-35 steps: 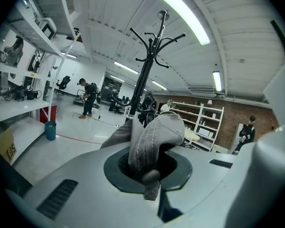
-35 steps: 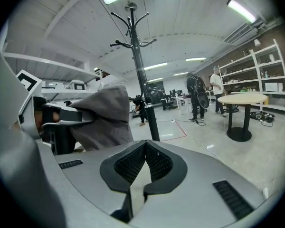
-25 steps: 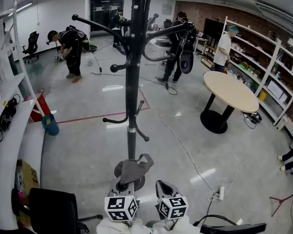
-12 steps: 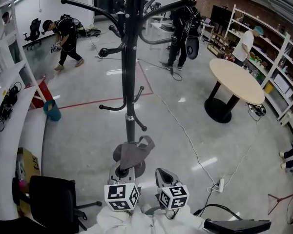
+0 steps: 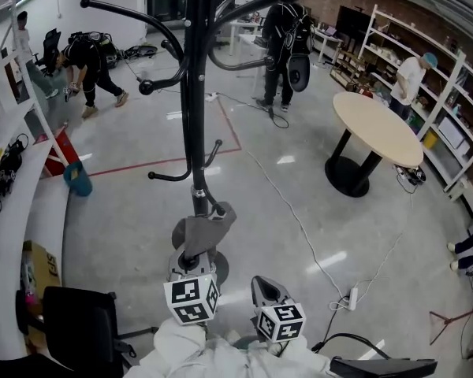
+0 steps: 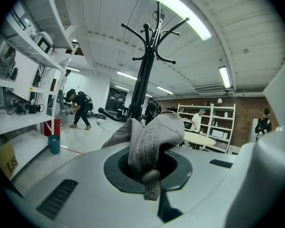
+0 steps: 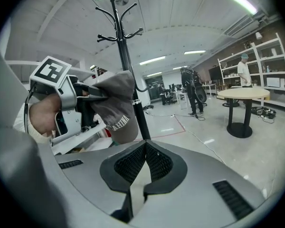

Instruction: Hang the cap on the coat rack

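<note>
The left claw [image 5: 191, 268] is clenched on the cap [image 5: 202, 233], which sticks out ahead of it just short of the upright rack [image 5: 192, 124], hooks up and ahead, while the right claw [image 5: 263, 286], closed and empty, sits beside, farther off.

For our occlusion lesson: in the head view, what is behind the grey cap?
The coat rack's pole rises behind the cap; its lowest stretch is covered.
</note>
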Demonstrator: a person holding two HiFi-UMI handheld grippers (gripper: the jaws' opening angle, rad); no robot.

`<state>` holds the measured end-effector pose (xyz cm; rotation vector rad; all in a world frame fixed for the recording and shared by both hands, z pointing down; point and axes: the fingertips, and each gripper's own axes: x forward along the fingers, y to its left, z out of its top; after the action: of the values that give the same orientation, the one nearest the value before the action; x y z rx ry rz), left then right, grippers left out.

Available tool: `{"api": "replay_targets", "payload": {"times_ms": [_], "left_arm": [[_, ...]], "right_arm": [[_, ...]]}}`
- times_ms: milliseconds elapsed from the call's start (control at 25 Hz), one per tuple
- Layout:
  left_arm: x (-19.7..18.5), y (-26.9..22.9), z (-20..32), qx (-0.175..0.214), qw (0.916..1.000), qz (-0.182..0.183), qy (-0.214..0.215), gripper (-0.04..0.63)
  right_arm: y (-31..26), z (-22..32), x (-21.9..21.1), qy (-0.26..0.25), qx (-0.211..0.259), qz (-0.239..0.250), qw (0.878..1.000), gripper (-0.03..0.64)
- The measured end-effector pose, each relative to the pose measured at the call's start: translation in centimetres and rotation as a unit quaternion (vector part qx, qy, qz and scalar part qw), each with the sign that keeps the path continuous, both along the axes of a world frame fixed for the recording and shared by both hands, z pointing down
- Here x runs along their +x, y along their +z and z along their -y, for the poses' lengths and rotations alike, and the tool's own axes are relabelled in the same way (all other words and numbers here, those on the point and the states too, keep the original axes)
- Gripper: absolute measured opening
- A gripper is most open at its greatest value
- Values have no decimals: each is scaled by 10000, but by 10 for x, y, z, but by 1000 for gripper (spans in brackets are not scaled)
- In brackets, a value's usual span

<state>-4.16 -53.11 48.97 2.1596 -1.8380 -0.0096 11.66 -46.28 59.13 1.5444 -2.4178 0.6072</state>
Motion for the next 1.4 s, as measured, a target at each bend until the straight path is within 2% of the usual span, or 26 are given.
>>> {"api": "replay_targets", "payload": {"times_ms": [240, 480, 840, 1200, 1400], "left_arm": [[1, 20, 12, -243, 9996, 109, -81, 9], [10, 40, 23, -446, 9983, 384, 27, 11], [9, 61, 38, -652, 9968, 453, -132, 10], [-6, 73, 56, -794, 9959, 310, -308, 11], [-10, 95, 72, -1042, 9936, 278, -350, 11]], "right_arm": [[5, -1, 16, 161, -89, -4, 9998, 11], [11, -6, 21, 217, -170, 0, 9996, 11], [14, -10, 31, 317, -260, 2, 9992, 11], [19, -10, 31, 346, -348, -12, 9988, 11], [18, -9, 31, 353, -351, -35, 9988, 11]]}}
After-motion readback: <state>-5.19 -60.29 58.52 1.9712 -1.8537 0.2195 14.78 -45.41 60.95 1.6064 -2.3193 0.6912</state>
